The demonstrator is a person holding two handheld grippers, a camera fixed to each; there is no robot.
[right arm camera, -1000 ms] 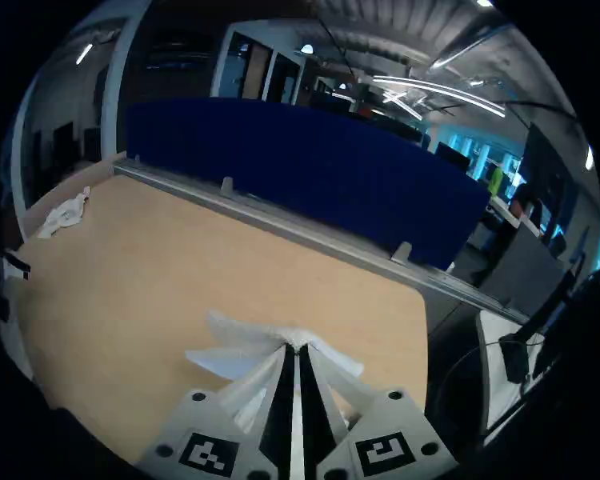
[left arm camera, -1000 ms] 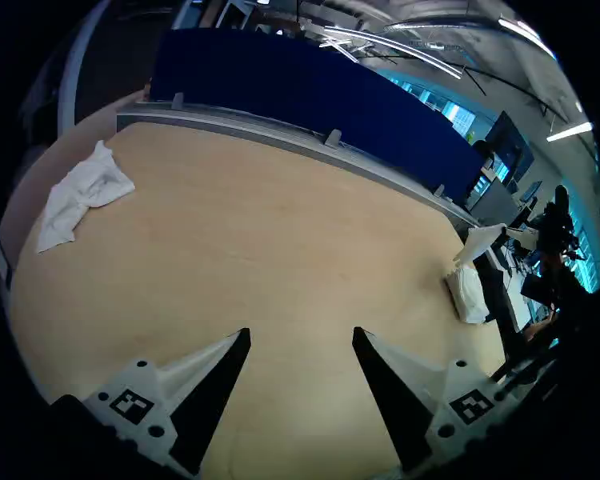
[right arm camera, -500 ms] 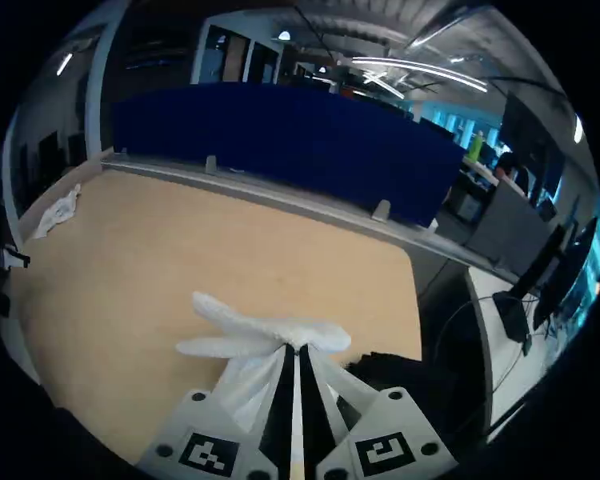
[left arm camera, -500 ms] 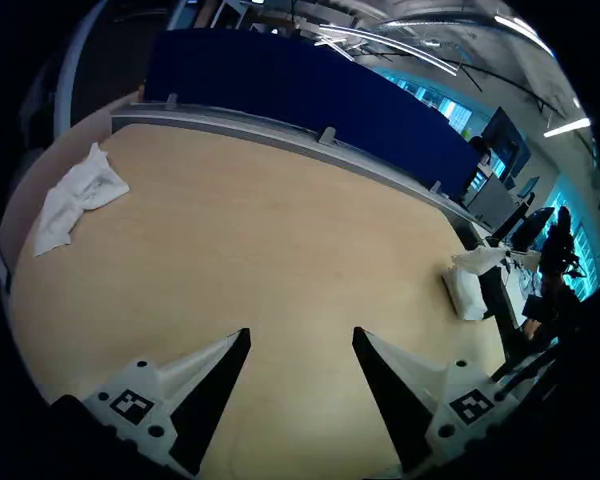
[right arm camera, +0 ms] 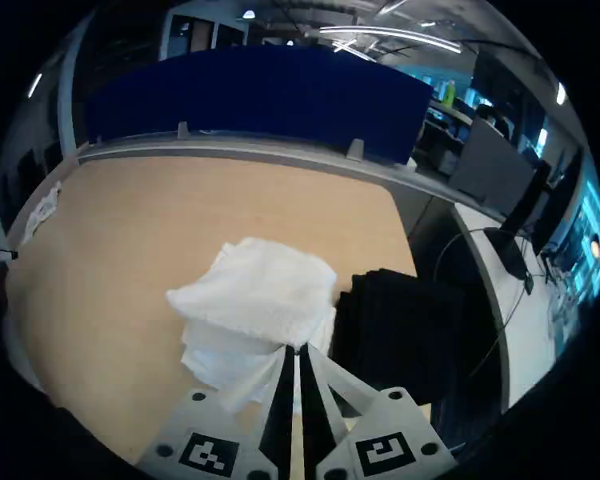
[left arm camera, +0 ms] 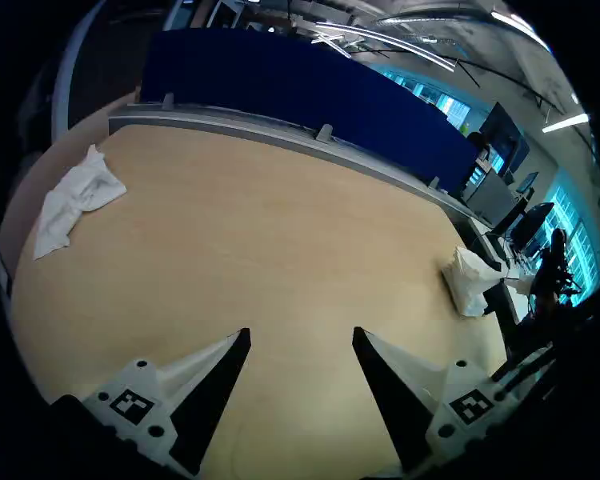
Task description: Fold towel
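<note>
A folded white towel lies on top of a white towel stack near the table's right edge, and its near corner runs between the fingers of my right gripper, which is shut on it. The same stack appears far right in the left gripper view. A crumpled white towel lies at the far left of the wooden table, small in the right gripper view. My left gripper hovers open over bare table, holding nothing.
A blue partition on a grey rail borders the table's far side. A black folded pile sits right beside the towel stack. Beyond the table's right edge are desks, monitors and cables.
My right gripper has swung down and brought the hanging towel onto the stack, where it now lies flat. The left gripper has hardly moved.
</note>
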